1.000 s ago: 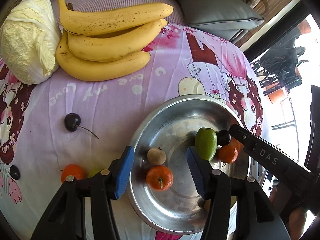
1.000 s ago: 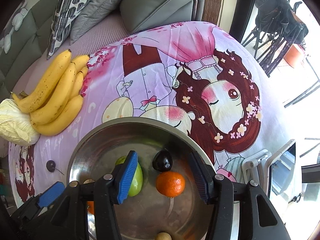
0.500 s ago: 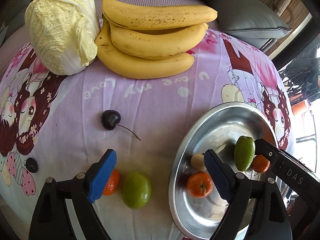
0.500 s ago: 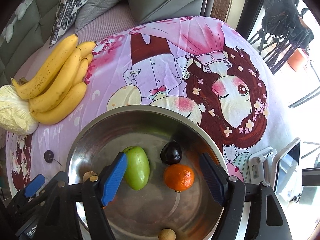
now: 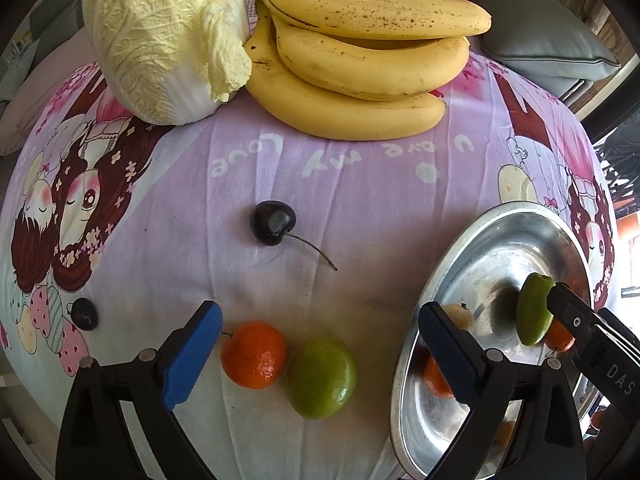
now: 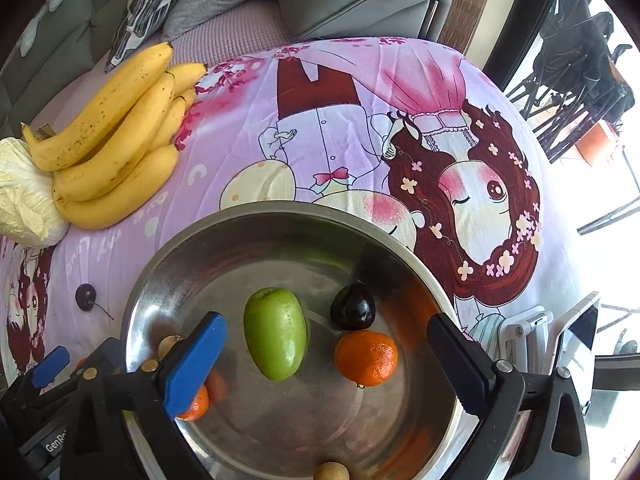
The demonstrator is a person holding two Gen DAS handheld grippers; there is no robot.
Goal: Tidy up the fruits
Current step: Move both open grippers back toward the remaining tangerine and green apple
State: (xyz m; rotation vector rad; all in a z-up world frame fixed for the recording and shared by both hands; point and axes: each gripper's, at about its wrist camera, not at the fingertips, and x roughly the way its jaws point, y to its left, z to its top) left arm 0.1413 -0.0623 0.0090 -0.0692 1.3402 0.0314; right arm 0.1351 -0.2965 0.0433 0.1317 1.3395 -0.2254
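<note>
Steel bowl (image 6: 168, 264) partly filled | left tongs (image 5: 318, 354) opening, unclenched, straddling orange (image 5: 253, 354) and lime (image 5: 322, 378) just left of bowl | right tongs (image 6: 326, 354) opening, released over bowl | next: pick one fruit, close, carry to bowl

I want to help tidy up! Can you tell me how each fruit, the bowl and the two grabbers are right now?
left gripper: jaws opening, nothing gripped
right gripper: jaws opening, nothing gripped
metal bowl: upright, holding fruit
green fruit: lying in the bowl
orange: in the bowl
orange on cloth: outside the bowl
green fruit on cloth: outside the bowl
cherry: on the cloth, stem on
bananas: bunched, on the cloth
</note>
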